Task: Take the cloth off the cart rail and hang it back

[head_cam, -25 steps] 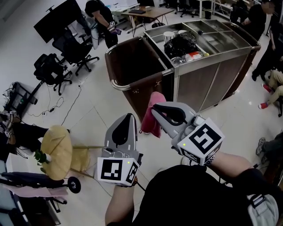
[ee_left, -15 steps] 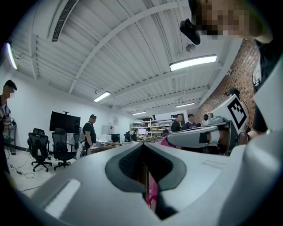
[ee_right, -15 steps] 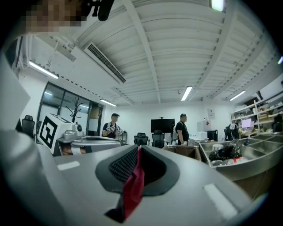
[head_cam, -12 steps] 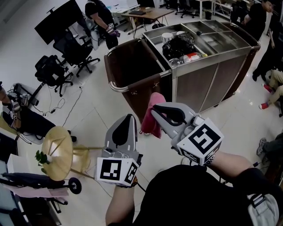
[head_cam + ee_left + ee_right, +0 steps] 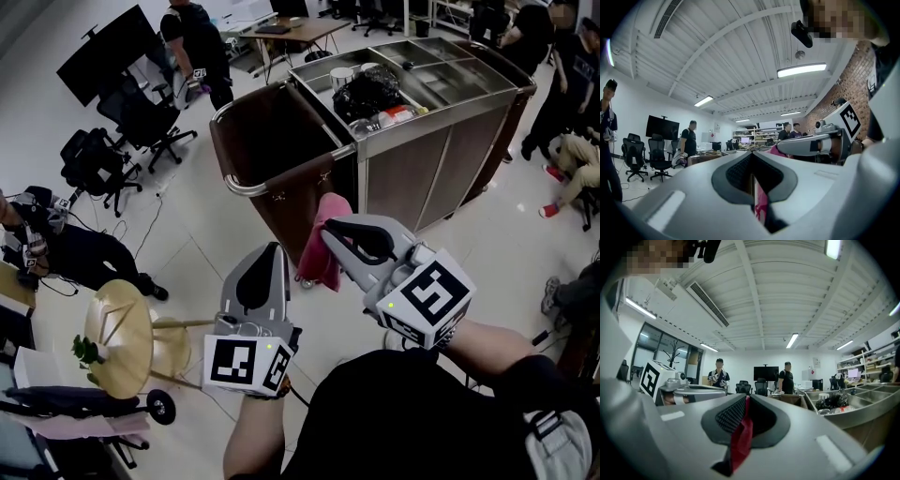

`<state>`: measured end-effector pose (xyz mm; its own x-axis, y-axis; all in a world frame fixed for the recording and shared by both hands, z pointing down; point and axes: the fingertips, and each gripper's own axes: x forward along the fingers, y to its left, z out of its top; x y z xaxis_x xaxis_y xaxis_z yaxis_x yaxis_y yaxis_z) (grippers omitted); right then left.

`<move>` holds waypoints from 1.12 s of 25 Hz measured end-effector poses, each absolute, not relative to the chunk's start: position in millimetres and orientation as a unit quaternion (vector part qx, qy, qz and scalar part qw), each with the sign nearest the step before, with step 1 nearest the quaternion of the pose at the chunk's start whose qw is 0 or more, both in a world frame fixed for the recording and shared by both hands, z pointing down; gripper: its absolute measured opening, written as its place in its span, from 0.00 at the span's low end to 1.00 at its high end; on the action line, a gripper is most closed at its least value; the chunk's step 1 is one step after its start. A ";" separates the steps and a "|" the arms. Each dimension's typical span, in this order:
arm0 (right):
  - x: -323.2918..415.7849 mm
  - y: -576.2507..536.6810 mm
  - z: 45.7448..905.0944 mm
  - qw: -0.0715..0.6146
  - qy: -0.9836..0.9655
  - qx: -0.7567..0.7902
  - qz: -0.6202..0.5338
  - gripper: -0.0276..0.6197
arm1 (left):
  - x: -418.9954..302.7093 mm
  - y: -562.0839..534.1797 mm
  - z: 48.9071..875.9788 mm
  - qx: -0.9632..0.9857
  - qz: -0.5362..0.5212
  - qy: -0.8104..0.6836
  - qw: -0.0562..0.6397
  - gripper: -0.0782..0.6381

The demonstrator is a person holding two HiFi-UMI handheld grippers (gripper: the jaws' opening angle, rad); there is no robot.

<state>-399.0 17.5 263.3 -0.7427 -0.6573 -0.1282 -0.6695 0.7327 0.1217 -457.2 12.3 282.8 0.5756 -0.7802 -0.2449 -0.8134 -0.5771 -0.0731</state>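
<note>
Cloth (image 5: 322, 247) hung pinched in the right gripper's (image 5: 330, 232) closed jaws, clear of the cart's (image 5: 441, 131) rail (image 5: 246, 187), near its brown end; left gripper (image 5: 274, 251) was closed, empty.

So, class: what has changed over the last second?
Only the view drifted: the cart sits slightly further left in frame, and a seated person at left shows more fully. The right gripper still clamps the pink cloth; the left gripper stays shut beside it.
</note>
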 end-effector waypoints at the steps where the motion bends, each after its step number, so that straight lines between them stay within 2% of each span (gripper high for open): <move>1: -398.6 19.5 262.5 0.037 0.928 -0.362 0.081 0.08 | -457.0 13.6 282.0 -0.886 0.095 0.446 0.087 0.11; 8: -390.1 27.3 260.8 0.025 0.918 -0.390 0.067 0.08 | -448.3 14.7 280.2 -0.896 0.103 0.423 0.082 0.11; 14: -351.3 23.8 255.5 0.035 0.907 -0.410 0.088 0.08 | -410.7 10.3 275.4 -0.907 0.101 0.401 0.087 0.11; 24: -236.4 12.0 267.4 0.031 0.884 -0.459 0.081 0.08 | -292.7 -6.3 278.7 -0.929 0.097 0.347 0.088 0.11; 28: -187.6 9.8 269.7 0.034 0.876 -0.481 0.009 0.08 | -237.6 -15.9 280.0 -0.935 0.097 0.331 0.087 0.11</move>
<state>-187.6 9.8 269.7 -0.5346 -0.8423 -0.0687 -0.8435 0.5368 -0.0165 -237.6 -15.9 280.0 0.7626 -0.6012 -0.2389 -0.6350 -0.7661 -0.0994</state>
